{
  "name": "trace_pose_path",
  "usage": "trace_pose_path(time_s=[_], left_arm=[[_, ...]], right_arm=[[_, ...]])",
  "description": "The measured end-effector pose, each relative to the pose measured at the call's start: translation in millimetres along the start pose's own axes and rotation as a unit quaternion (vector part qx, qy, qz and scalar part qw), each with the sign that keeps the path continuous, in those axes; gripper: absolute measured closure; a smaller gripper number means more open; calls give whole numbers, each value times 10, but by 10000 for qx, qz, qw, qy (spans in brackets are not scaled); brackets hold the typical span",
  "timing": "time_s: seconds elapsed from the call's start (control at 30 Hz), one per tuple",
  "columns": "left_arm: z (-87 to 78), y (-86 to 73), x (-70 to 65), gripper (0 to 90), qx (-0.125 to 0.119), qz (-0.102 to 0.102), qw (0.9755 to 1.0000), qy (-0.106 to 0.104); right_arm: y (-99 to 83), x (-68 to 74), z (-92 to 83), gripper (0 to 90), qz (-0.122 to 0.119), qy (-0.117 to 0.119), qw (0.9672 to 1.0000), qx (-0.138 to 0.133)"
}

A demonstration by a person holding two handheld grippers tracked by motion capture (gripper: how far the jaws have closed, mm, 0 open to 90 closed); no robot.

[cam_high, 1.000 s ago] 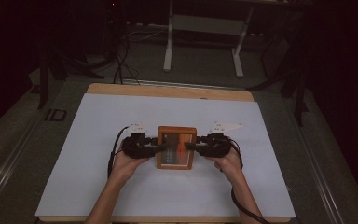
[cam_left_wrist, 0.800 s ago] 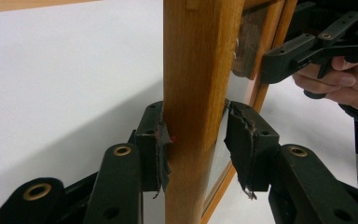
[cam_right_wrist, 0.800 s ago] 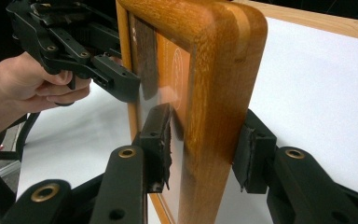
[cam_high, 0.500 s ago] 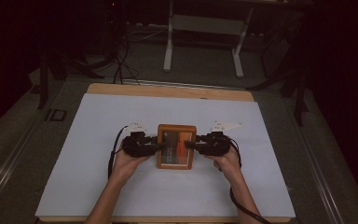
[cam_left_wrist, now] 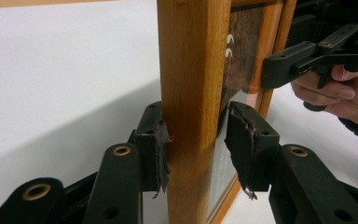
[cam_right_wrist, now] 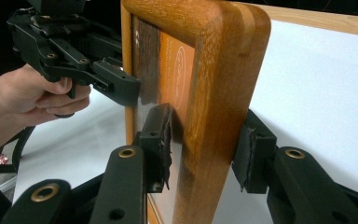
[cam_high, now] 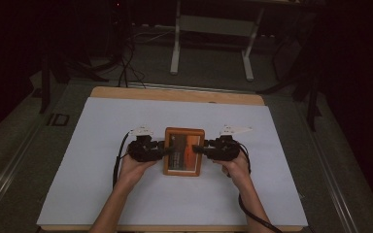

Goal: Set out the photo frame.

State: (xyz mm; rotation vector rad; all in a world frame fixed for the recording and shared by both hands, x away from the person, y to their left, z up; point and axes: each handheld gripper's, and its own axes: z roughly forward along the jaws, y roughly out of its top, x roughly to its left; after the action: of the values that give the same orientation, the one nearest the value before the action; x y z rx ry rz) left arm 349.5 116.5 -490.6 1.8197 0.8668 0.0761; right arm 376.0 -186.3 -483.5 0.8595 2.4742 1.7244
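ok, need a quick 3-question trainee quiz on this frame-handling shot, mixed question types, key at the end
1. True or false: the wooden picture frame is held by one gripper alone.
2. Multiple choice: what does the frame sit over? A) bare wood B) the white sheet on the table C) a metal tray
3. Short answer: which part of the frame does the left gripper have between its jaws?

Key:
1. False. The left gripper takes the frame's left side and the right gripper takes its right side.
2. B
3. The left wooden side rail: one pad is at the outer wooden face, the other on the glass side.
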Motion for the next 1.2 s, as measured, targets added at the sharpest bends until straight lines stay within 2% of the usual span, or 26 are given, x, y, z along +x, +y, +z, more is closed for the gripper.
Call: trace_pose_path(time_s=[0.33, 0.6, 0.9, 0.97, 1.07, 1.2], left_arm=[[12, 7, 35, 593, 2, -223, 9997, -23], [5, 20, -7, 588, 86, -139, 9999, -1], [-1, 20, -13, 594, 114, -161, 9998, -8], [-1, 19, -7, 592, 135, -172, 9998, -30], [5, 16, -2, 527, 140, -190, 9997, 29], [-2, 13, 20, 473, 85, -254, 9996, 22]], right_arm=[[-5, -69, 40, 601, 171, 74, 9997, -129], [-35, -42, 14, 601, 91, 64, 9998, -139], [-32, -40, 19, 588, 22, 42, 9999, -113], [-29, -36, 24, 561, -14, -8, 10000, -74], [-33, -40, 26, 495, 14, -139, 9999, -38], [-55, -54, 6, 448, 39, -139, 9999, -27]])
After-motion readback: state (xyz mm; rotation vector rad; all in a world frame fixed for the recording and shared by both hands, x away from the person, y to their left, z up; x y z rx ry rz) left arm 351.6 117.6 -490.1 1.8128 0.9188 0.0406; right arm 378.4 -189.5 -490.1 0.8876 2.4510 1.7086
